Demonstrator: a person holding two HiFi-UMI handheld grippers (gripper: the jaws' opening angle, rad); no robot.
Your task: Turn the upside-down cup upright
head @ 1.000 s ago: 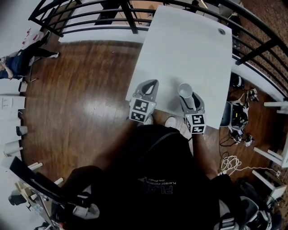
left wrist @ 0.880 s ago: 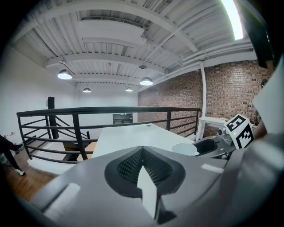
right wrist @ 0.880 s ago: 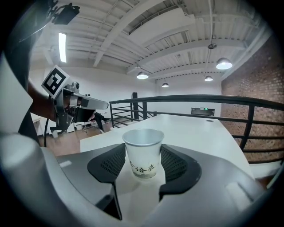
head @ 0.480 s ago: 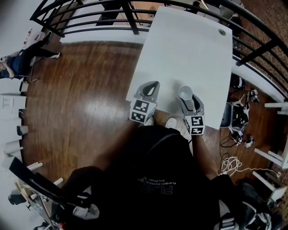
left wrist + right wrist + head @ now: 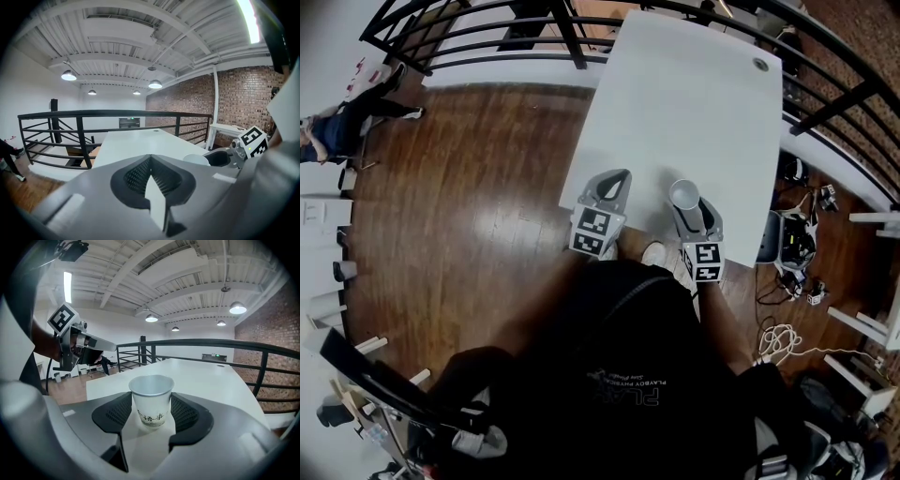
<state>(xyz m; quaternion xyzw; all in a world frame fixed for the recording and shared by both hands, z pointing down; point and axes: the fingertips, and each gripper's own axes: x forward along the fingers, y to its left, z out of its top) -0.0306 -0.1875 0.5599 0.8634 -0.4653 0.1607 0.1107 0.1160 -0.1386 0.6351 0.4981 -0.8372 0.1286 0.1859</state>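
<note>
A white paper cup stands upright, mouth up, on the near edge of the white table. My right gripper is shut on the cup, one dark pad against each side of it. Dark print shows low on the cup's wall. My left gripper hovers over the table's near left corner, shut and empty, its tips meeting. In the left gripper view the cup and the right gripper show to the right.
A black railing runs round the table's far and right sides. The tabletop has a round grommet hole at its far right corner. Cables and gear lie on the wooden floor to the right. A seated person is far left.
</note>
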